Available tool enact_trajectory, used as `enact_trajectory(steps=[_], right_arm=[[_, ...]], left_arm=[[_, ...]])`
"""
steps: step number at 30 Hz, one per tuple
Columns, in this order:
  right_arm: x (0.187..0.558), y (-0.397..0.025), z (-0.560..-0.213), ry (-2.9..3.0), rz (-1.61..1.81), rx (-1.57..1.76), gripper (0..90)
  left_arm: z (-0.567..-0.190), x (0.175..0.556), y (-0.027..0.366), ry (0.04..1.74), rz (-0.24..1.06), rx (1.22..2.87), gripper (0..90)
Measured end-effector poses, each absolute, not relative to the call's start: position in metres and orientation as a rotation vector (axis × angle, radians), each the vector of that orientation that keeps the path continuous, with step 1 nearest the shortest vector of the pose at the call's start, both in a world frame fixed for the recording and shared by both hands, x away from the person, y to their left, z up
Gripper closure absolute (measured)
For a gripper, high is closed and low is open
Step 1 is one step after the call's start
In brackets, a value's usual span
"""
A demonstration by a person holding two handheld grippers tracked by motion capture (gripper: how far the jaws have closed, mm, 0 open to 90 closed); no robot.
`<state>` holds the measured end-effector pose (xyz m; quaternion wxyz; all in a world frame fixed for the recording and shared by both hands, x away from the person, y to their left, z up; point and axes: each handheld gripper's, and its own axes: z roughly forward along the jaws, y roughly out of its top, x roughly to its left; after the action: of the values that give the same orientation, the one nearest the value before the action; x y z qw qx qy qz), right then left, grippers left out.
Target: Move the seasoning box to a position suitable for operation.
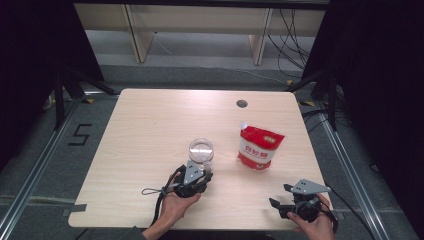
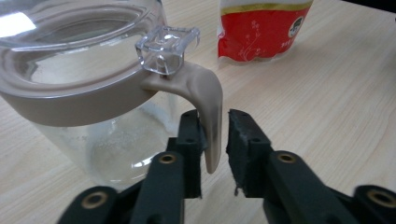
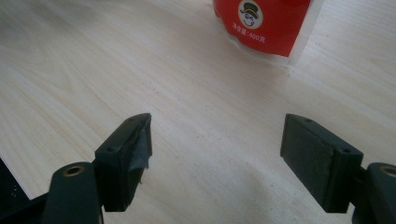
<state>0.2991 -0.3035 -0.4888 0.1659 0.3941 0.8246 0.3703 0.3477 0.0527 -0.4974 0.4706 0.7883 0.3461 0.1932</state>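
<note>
Left gripper (image 2: 215, 140) at jar (image 2: 93, 93), near middle of table (image 1: 150, 125); jaws narrowly parted around beige tab (image 2: 208, 102) hanging from jar lid (image 2: 70, 56), one jaw touching tab, other just apart. Right gripper (image 3: 217, 149) wide open, holding nothing, low over bare wood near table's front right. Red bag (image 1: 260, 145) right of jar, apart.

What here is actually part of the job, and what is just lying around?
In the job:
- clear jar, its beige tab between the left gripper's jaws
- red bag, probably for filling the jar
- right gripper, open, short of the bag

Just there:
- round cable hole in the table
- black cables on the floor
</note>
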Motion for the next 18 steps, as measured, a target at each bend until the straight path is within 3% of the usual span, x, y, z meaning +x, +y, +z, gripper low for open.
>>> enact_trajectory(steps=[18], right_arm=[[0.298,-0.303,-0.489,2.349,1.054,1.132,25.8]], left_arm=[[-0.492,0.349,0.076,0.821,0.345,1.965,79.5]])
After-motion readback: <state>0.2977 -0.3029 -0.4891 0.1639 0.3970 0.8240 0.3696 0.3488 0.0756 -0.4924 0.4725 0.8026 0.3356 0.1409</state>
